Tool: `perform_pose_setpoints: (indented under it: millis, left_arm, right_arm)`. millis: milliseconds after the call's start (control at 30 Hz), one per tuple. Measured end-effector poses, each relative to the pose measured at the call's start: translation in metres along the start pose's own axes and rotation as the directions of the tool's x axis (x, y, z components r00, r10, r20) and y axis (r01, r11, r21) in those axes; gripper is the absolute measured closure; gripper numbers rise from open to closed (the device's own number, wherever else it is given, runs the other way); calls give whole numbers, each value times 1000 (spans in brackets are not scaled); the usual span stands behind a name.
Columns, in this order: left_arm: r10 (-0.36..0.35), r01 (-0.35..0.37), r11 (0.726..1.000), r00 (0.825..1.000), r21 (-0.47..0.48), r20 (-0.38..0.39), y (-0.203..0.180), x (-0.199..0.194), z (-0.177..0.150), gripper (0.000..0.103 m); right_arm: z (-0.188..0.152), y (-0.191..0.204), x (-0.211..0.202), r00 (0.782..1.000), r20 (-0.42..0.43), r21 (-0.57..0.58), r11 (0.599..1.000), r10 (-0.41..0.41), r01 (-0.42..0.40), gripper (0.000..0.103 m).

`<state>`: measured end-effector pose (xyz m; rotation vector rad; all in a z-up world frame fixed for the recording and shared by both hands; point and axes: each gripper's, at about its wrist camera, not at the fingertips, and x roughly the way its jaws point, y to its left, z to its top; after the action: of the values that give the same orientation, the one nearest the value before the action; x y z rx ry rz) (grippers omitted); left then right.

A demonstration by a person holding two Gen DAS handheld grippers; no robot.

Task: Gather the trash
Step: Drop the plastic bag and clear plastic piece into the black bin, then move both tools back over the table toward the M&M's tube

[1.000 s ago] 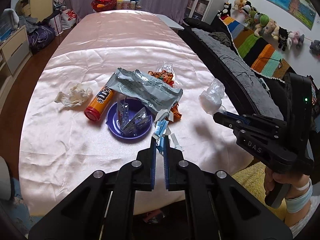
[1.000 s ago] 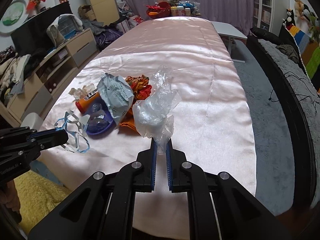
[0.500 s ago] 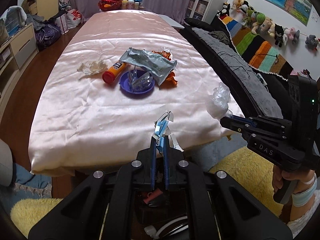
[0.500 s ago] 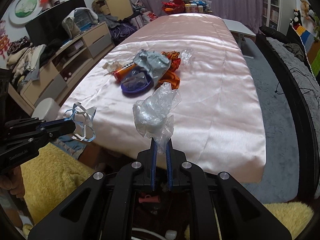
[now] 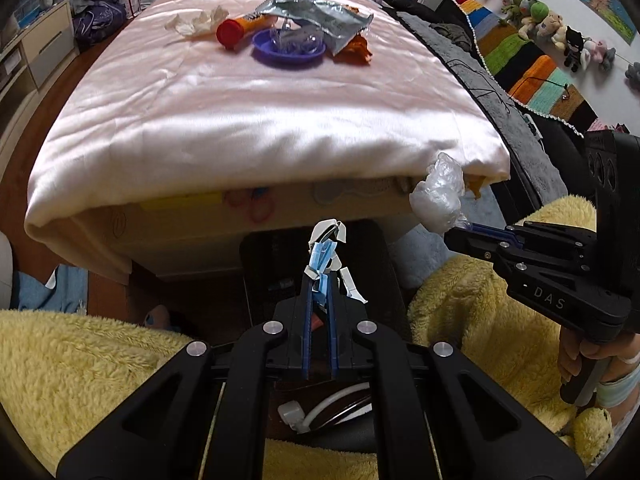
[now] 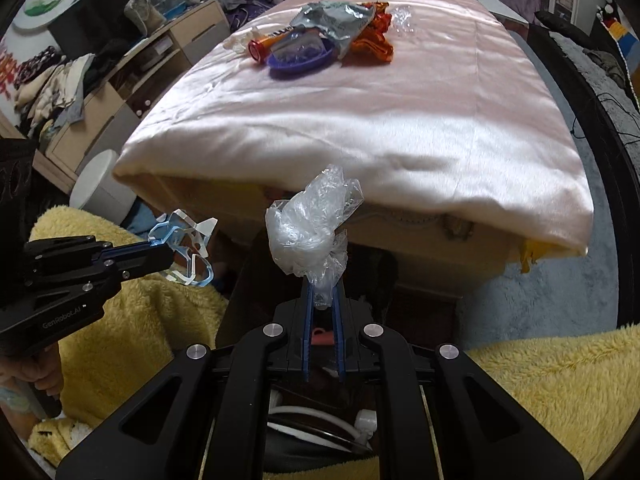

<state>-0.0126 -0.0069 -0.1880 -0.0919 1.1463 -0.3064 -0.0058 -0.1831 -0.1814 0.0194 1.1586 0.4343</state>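
Now your left claw (image 5: 319, 280), gripping a blue-white plastic scrap (image 5: 326, 254), and right claw (image 6: 322, 288), pinching crumpled clear film (image 6: 310, 232), have dropped below the desk (image 5: 256, 120) edge. What lies in the dark bin (image 5: 316, 416) beneath is unclear.

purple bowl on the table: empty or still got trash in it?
Not empty. The purple bowl holds crumpled clear plastic packaging, and a grey foil wrapper overlaps its far rim.
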Motion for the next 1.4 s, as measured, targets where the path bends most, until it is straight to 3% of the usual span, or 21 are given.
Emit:
perform_pose_setpoints:
  millis: [467, 733, 833, 967, 1067, 1133, 1233, 1400]
  left_arm:
    - [3, -5, 1000, 983, -9, -183, 1, 58, -25, 96]
    - [-10, 5, 1000, 981, -26, -192, 4, 59, -27, 89]
    - [-5, 0, 1000, 982, -25, -186, 4, 58, -27, 82]
    - [9, -13, 1000, 985, -20, -171, 5, 53, -23, 70]
    - [28, -30, 999, 990, -17, -136, 7, 42, -18, 50]
    - [39, -41, 999, 994, -23, -101, 8, 32, -12, 36]
    - [44, -45, 999, 998, -27, -45, 8, 16, 0, 21]
    - [67, -67, 998, 997, -18, 33, 10, -6, 26, 11]
  right_arm:
    - [-19, -10, 46, 989, -146, 97, 995, 26, -12, 90]
    - [-16, -8, 48, 988, -151, 100, 995, 44, -29, 88]
    - [-14, -9, 47, 989, -141, 110, 993, 49, -33, 59]
    - [-9, -11, 42, 992, -122, 120, 993, 36, -21, 58]
    - [-1, -15, 29, 997, -75, 125, 992, 11, -1, 42]
    - [6, -20, 16, 1000, -28, 134, 991, -8, 11, 25]
    - [19, -29, -1, 999, 31, 154, 988, -15, 10, 13]
    - [43, -40, -19, 995, 95, 152, 988, -44, 29, 11]
